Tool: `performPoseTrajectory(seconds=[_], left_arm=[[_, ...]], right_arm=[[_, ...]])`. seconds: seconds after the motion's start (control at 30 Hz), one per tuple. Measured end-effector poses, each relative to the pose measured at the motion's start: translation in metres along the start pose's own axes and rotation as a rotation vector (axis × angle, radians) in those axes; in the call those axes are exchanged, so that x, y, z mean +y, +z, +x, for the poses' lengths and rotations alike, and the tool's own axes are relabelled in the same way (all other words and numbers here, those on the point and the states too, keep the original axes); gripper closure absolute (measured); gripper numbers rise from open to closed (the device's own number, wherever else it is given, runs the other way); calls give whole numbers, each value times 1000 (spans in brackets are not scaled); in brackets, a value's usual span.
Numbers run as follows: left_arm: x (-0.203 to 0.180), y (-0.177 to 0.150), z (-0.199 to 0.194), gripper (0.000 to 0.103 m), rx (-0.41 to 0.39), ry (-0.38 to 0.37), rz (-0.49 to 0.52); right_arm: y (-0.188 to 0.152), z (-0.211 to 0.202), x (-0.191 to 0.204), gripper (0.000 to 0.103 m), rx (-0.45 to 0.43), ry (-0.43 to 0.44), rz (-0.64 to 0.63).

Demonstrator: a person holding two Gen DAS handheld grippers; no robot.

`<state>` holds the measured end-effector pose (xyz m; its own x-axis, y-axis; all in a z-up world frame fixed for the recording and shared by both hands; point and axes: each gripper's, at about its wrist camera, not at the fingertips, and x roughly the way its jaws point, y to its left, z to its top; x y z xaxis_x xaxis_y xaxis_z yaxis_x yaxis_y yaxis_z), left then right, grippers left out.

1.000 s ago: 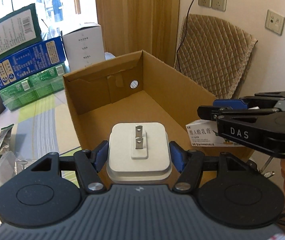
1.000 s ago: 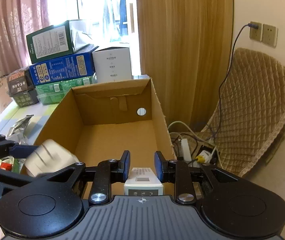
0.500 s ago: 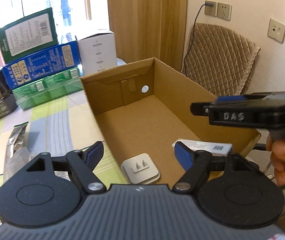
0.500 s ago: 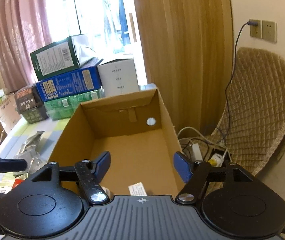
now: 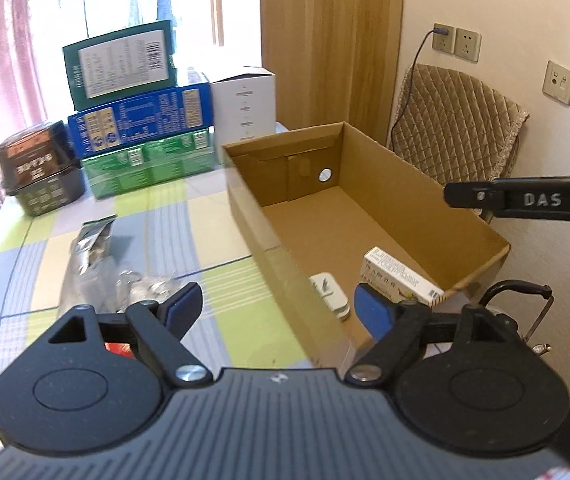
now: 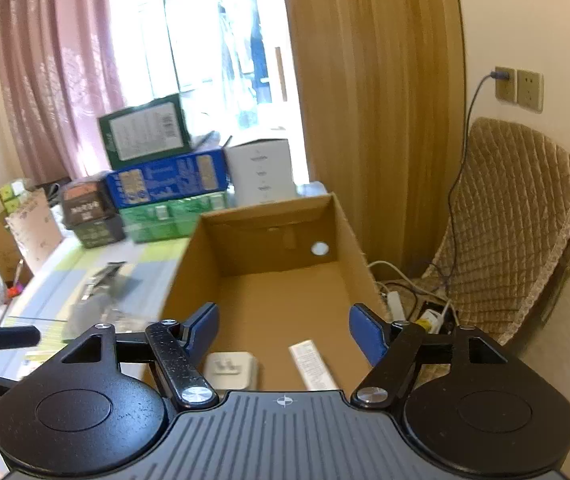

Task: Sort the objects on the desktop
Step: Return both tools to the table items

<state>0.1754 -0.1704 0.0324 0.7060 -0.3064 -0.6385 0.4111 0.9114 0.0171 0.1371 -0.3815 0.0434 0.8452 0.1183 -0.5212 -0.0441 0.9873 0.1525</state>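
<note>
Both my claws, left (image 5: 277,306) and right (image 6: 284,330), gape empty. Foil packet (image 5: 89,240) at ten o'clock: light, crinkly, slippery, so I'd pinch its flat edge.

cardboard box (image 5: 385,216): 1 | plug adapter (image 5: 329,295): 1 | medicine carton (image 5: 401,276): 1 | stacked boxes (image 5: 137,128): 5 | foil pouch (image 5: 89,240): 1

Both claws, left (image 5: 277,306) and right (image 6: 284,330), let go; charger (image 5: 329,295) and medicine box (image 5: 401,276) now lie in the carton (image 5: 405,184)
</note>
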Motion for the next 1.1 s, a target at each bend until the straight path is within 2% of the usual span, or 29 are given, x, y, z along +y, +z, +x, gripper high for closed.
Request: performPoseTrajectory(seconds=[0.23, 0.4, 0.57, 0.8, 1.1], left_arm=[[21, -25, -36, 18, 1, 26, -31], [43, -50, -62, 12, 7, 67, -61], [75, -74, -83, 4, 12, 130, -105], [118, -103, -97, 1, 45, 212, -143], [162, -123, -90, 1, 83, 271, -156]], right_arm=[[-10, -32, 43, 19, -27, 46, -14], [-27, -40, 75, 8, -5, 113, -23], [-45, -37, 108, 2, 30, 164, -70], [-63, -23, 145, 2, 68, 224, -117], [-79, 11, 176, 2, 111, 263, -178]])
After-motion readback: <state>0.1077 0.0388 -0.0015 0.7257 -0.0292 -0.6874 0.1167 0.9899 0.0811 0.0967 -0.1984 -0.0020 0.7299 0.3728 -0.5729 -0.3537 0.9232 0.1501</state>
